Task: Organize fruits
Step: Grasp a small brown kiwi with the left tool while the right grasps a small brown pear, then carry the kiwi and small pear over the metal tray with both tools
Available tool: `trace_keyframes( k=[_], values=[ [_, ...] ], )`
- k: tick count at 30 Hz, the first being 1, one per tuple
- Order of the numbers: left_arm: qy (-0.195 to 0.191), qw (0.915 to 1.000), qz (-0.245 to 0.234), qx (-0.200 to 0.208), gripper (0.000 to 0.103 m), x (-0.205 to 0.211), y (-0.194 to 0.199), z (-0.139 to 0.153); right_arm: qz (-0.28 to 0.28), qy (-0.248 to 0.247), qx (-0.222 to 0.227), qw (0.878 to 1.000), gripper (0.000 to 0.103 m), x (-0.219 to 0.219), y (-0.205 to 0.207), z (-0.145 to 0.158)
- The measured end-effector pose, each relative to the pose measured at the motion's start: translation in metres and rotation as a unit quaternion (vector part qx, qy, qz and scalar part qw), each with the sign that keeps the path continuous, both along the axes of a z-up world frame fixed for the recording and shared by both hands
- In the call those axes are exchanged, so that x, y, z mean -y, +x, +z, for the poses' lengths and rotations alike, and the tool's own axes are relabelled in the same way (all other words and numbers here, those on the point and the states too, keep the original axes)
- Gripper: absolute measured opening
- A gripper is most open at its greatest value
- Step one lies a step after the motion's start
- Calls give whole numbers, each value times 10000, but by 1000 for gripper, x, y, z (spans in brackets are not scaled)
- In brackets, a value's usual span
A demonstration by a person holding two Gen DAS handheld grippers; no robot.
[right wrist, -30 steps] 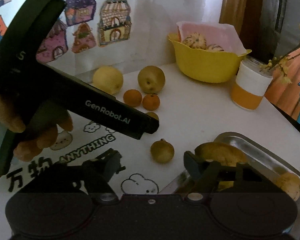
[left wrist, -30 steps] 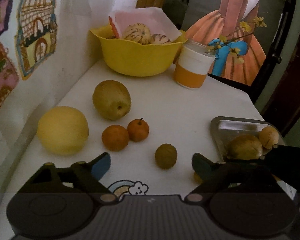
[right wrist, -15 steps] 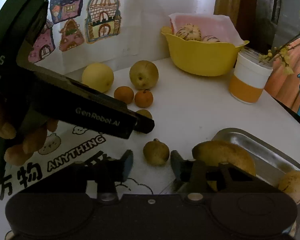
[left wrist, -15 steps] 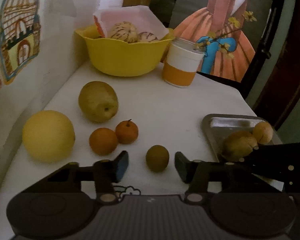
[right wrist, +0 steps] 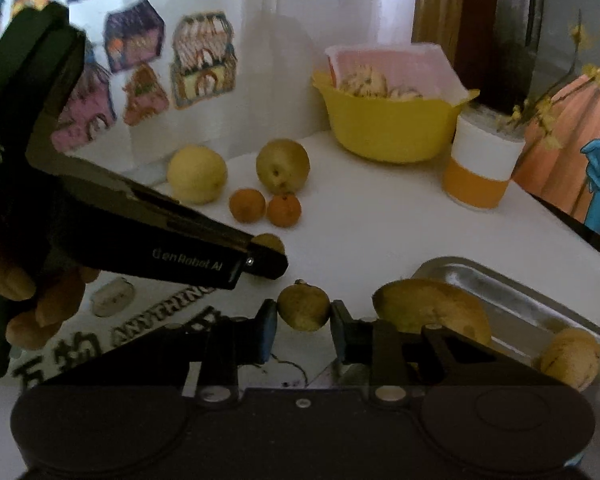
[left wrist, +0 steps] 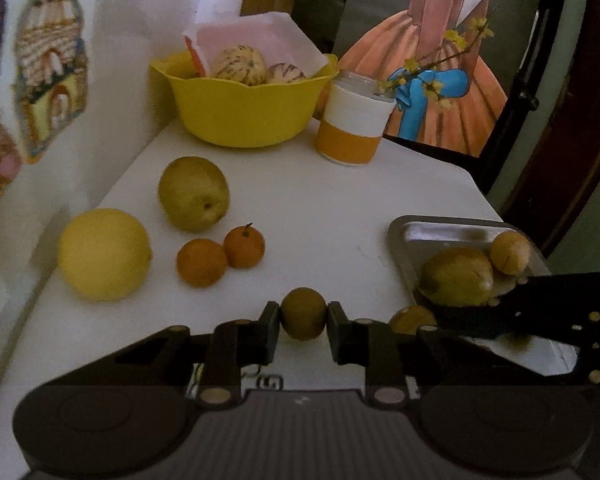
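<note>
Right now each gripper has its jaws closed onto a small brownish fruit of its own: the left gripper (left wrist: 303,320) pinches one small brown fruit (left wrist: 303,313) at the lower centre of the left wrist view, and the right gripper (right wrist: 303,318) clamps a second small fruit with a stem nub (right wrist: 304,307) at the lower centre of the right wrist view. Whether either fruit is off the tabletop (left wrist: 320,208) I cannot tell. At the right of both frames sits the metal tray (left wrist: 416,230), already carrying a large pear-like fruit (left wrist: 456,277) and a smaller tan one (left wrist: 509,253). My worry is crowding: the two tools sit close together beside the tray, so carrying both fruits across at once could knock them together or nudge the tray's contents. Round, firm fruit held only at its sides may also squirt out if the grip loosens. Left of centre, the yellow fruit (left wrist: 105,254), green pear (left wrist: 194,194) and two oranges (left wrist: 220,254) wait untouched.
</note>
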State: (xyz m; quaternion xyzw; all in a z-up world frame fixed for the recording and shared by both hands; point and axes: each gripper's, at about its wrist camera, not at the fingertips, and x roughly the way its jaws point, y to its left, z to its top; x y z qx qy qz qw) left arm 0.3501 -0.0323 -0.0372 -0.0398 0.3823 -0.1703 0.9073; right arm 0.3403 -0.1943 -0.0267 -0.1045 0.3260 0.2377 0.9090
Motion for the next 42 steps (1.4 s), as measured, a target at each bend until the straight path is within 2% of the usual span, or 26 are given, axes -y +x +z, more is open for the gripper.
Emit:
trace_keyframes(
  k=[10, 20, 25, 31, 42],
  values=[
    [-46, 9998, 138, 169, 27, 3, -46, 30, -187, 285, 460, 9984, 31, 23, -62, 34],
    [-210, 9990, -133, 368, 28, 40, -98, 56, -824, 316, 786, 9930, 31, 80, -123, 52],
    [-148, 9983, -355, 446, 28, 68, -111, 59, -1144, 221, 811, 9899, 31, 110, -141, 41],
    [-52, 9985, -456, 310, 28, 98, -114, 46, -1354, 234, 688, 9881, 31, 136, -142, 18],
    [183, 9994, -288, -3, 28, 125, -104, 14, -1255, 486, 372, 9902, 31, 155, -118, -14]
  ],
)
